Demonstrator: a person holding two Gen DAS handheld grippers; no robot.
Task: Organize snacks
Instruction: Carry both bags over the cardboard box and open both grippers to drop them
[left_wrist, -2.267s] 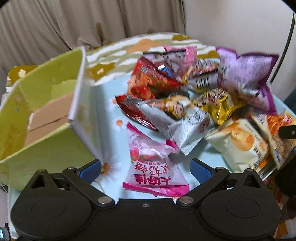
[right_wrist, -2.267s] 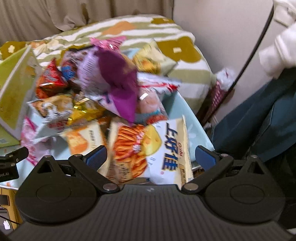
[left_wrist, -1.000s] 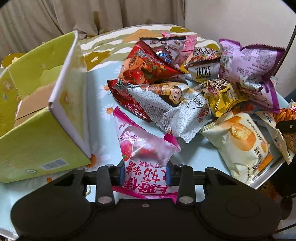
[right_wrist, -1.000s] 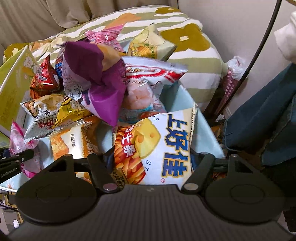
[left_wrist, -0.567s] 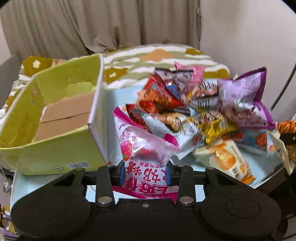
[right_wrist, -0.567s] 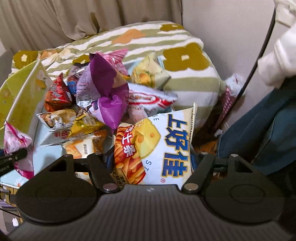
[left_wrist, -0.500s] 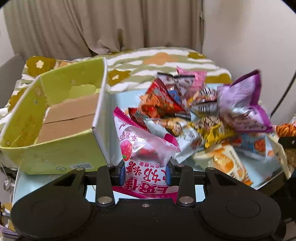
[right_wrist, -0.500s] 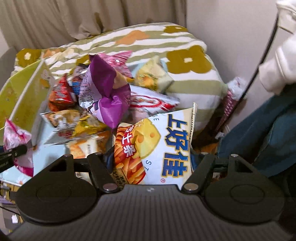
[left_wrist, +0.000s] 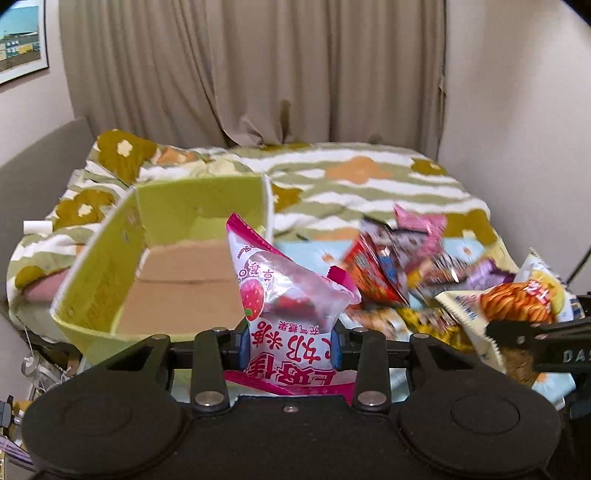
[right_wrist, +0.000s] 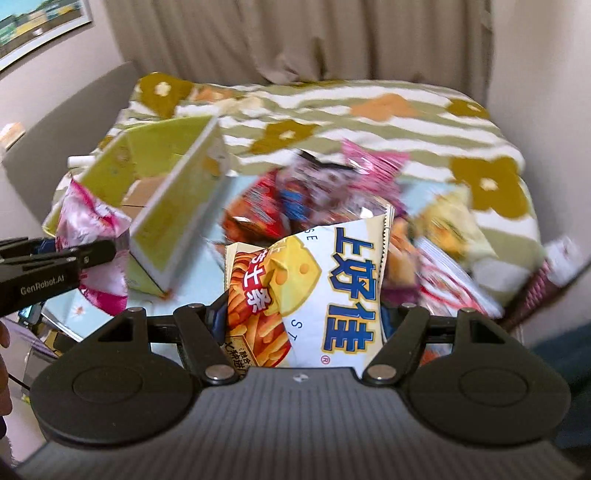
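Both grippers loaded: left gripper clamps the pink strawberry snack bag, right gripper the cheese-stick bag. Green box looks empty; pile remains on the desk.

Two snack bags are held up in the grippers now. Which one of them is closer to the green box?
The pink strawberry bag, shut in the left gripper, is right at the green box. The cheese-stick bag in the right gripper is beside the snack pile.
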